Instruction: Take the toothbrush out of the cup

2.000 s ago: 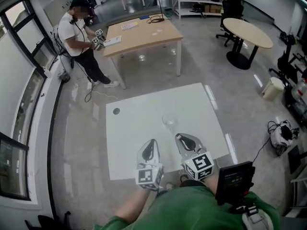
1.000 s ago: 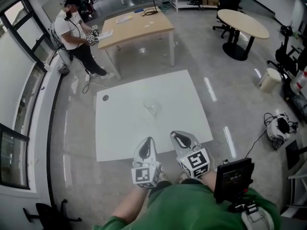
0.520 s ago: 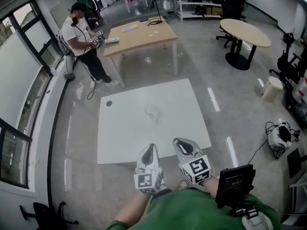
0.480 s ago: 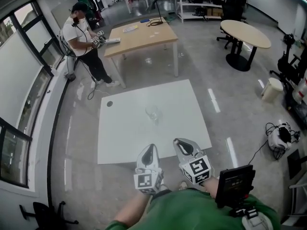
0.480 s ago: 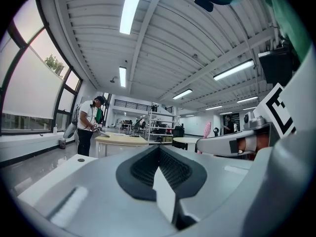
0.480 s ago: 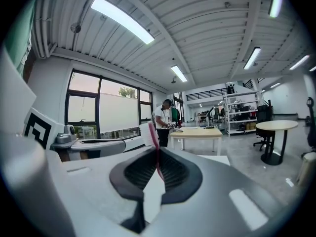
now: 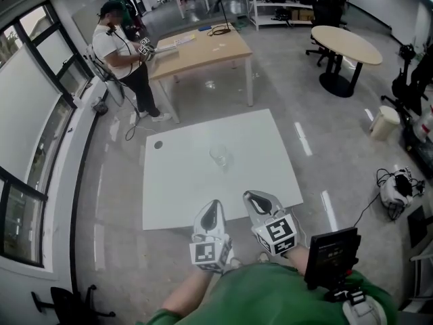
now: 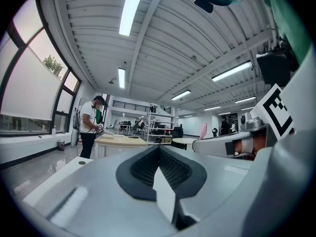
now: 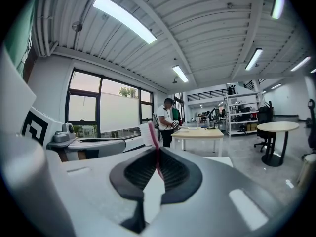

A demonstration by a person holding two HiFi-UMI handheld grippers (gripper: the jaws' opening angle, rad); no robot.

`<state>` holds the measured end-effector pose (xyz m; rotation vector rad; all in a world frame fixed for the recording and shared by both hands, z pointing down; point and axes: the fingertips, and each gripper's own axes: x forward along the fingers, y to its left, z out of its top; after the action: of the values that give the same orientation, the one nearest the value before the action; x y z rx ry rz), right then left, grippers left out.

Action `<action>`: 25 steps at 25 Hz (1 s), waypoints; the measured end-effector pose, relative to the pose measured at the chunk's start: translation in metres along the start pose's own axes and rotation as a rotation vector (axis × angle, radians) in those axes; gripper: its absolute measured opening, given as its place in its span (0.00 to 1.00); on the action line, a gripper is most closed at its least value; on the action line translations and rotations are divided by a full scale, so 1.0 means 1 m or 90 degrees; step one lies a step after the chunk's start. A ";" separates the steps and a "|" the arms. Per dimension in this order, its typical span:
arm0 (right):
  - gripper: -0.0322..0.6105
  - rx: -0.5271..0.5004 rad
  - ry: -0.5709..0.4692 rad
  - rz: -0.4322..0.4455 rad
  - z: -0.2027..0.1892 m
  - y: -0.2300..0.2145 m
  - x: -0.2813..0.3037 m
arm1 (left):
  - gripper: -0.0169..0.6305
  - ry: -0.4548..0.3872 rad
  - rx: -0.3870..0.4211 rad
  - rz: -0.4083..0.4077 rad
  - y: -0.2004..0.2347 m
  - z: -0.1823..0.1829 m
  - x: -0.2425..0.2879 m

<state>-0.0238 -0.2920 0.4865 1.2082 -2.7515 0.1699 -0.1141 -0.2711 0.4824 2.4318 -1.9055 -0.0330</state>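
The right gripper (image 9: 157,168) pinches the toothbrush (image 9: 152,135), bristle end protruding, well apart from the clear cup (image 7: 220,156); the left gripper (image 8: 159,157) is pressed together, empty.

A clear cup (image 7: 220,156) stands upright mid-frame on the white worktop (image 7: 189,188). The pink, white-bristled toothbrush (image 9: 155,149) is clamped upright in the right hand-held gripper (image 9: 158,171).
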 end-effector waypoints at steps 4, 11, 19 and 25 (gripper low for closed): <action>0.08 -0.004 0.005 -0.002 0.001 0.000 0.004 | 0.04 -0.004 -0.001 -0.005 0.004 -0.002 0.004; 0.08 -0.002 0.011 -0.013 0.000 -0.005 0.001 | 0.04 -0.001 -0.009 -0.018 -0.002 -0.002 0.008; 0.08 0.004 0.012 -0.015 -0.002 -0.005 0.000 | 0.04 0.006 -0.009 -0.019 -0.004 -0.006 0.006; 0.08 0.002 0.013 -0.015 -0.003 -0.007 0.003 | 0.04 0.007 -0.010 -0.019 -0.003 -0.006 0.009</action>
<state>-0.0203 -0.2982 0.4898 1.2328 -2.7190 0.1837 -0.1086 -0.2793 0.4886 2.4446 -1.8581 -0.0348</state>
